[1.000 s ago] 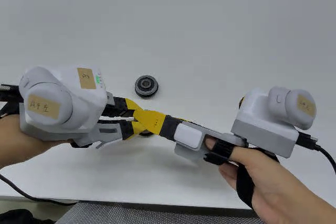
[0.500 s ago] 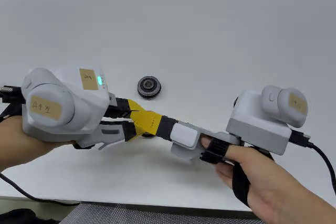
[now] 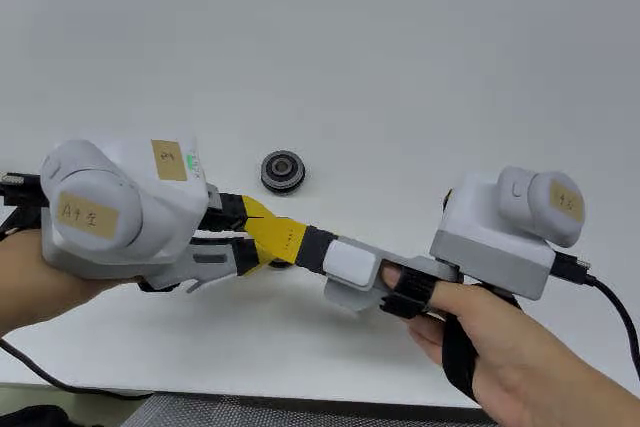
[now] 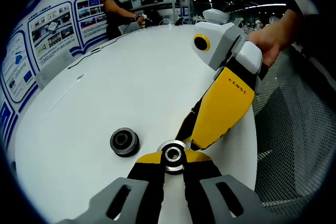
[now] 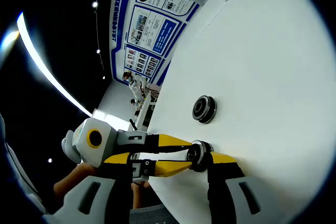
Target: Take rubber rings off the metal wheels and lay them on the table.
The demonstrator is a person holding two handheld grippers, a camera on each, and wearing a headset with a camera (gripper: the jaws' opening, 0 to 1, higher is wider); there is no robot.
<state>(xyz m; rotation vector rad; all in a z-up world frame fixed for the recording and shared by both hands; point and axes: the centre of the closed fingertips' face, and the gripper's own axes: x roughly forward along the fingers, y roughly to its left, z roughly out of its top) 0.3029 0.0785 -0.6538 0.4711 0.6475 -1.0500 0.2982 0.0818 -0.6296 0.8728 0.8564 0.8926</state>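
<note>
L gripper (image 4: 172, 165): jaws nearly closed, pinching a small metal wheel (image 4: 173, 155) low over the white table (image 4: 157, 66). 2nd wheel (image 4: 124, 142), w/ black rubber ring (image 4: 113, 144) on it, lies on the table just beside, apart from both tools. R gripper (image 5: 203, 162) comes in from the right, jaws narrowed onto the same held wheel. Can't tell if it grips ring or metal.

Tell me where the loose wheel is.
The loose wheel lies on the white table, apart from the gripped wheel: beyond it in the head view, to its left in the left gripper view.
</note>
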